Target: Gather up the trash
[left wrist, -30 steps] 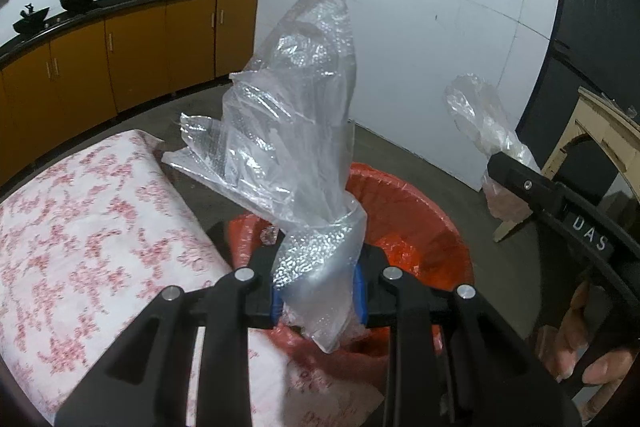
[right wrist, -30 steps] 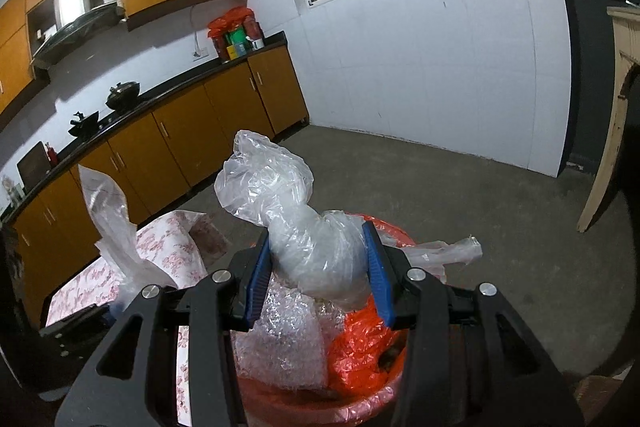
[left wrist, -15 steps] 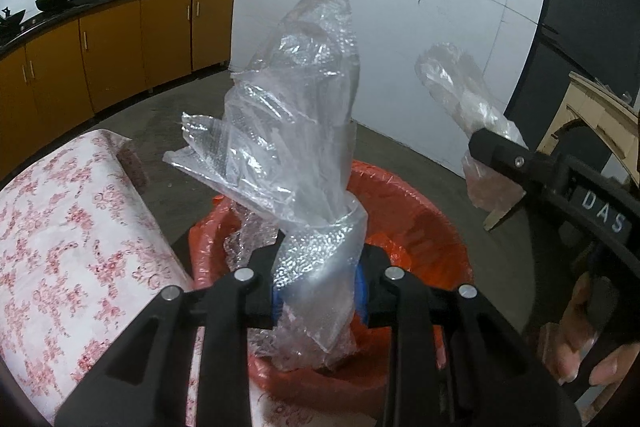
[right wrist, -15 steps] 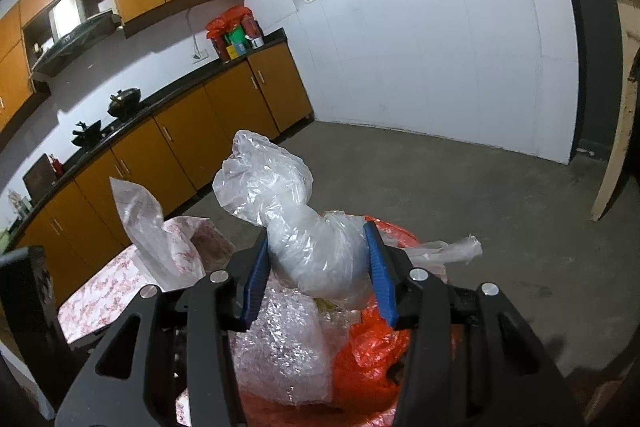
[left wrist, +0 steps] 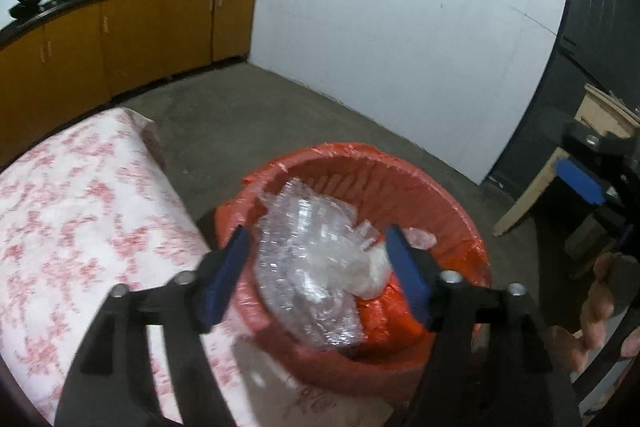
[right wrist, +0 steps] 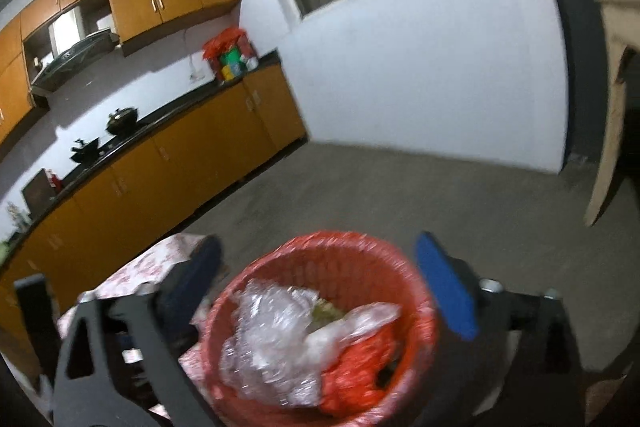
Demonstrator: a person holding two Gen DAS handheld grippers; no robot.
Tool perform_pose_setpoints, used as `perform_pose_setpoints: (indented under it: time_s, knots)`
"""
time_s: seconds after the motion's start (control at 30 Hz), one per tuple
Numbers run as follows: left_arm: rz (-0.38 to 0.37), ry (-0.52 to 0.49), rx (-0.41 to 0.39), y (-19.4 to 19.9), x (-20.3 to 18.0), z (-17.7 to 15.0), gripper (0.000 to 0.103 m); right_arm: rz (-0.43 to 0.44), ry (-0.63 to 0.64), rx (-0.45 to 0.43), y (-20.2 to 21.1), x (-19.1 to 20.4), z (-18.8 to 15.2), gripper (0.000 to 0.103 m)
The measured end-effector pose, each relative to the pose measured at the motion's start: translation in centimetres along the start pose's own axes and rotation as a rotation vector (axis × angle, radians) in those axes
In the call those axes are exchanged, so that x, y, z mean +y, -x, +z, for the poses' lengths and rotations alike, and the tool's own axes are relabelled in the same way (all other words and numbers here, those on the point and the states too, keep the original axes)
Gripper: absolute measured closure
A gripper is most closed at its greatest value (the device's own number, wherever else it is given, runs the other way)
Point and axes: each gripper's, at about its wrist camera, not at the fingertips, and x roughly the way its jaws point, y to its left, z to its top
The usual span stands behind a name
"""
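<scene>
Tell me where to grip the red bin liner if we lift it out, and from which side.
Grip the crinkled liner edge folded over the far rim of the red bin, coming from above with one pad inside and one outside. That rim is bare; the near side is crowded by bubble wrap and the floral cloth. Both tools, left and right, are opening with nothing gripped.

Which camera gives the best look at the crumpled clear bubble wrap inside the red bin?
The left wrist view: the crumpled clear bubble wrap sits large and fairly sharp in the red bin. The right wrist view shows it smaller and motion-blurred, beside red plastic.
</scene>
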Motion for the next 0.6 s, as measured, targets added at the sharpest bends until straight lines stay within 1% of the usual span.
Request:
perform_pose_setpoints:
  time_s: [0.03, 0.07, 0.1, 0.2, 0.27, 0.4, 0.5, 0.6]
  knots:
    - [0.016, -0.003, -0.02, 0.9, 0.1, -0.1, 0.021, -0.015, 0.023, -0.019, 0.8, 0.2, -0.1, 0.002]
    - [0.037, -0.008, -0.048, 2.1, 0.2, -0.3, 0.015, -0.026, 0.042, -0.025, 1.3, 0.5, -0.1, 0.002]
    - [0.053, -0.012, -0.067, 2.9, 0.1, -0.3, 0.012, -0.038, 0.072, -0.029, 1.9, 0.8, -0.2, 0.002]
    - [0.099, -0.016, -0.134, 6.4, 0.0, -0.6, 0.004, -0.061, 0.143, -0.038, 3.6, 1.7, -0.5, 0.002]
    - [0.139, -0.023, -0.177, 9.0, 0.0, -1.1, 0.004, -0.087, 0.187, -0.058, 4.9, 2.5, -0.9, 0.002]
    - [0.202, -0.017, -0.228, 12.9, -0.1, -2.3, 0.004, -0.138, 0.262, -0.081, 7.4, 3.6, -2.1, 0.002]
    - [0.234, 0.016, -0.25, 15.6, 0.3, -3.5, 0.004, -0.117, 0.258, -0.069, 8.8, 3.7, -2.8, 0.002]
    - [0.269, 0.035, -0.265, 17.9, 0.7, -4.8, 0.004, -0.105, 0.256, -0.034, 9.9, 3.8, -3.5, 0.002]
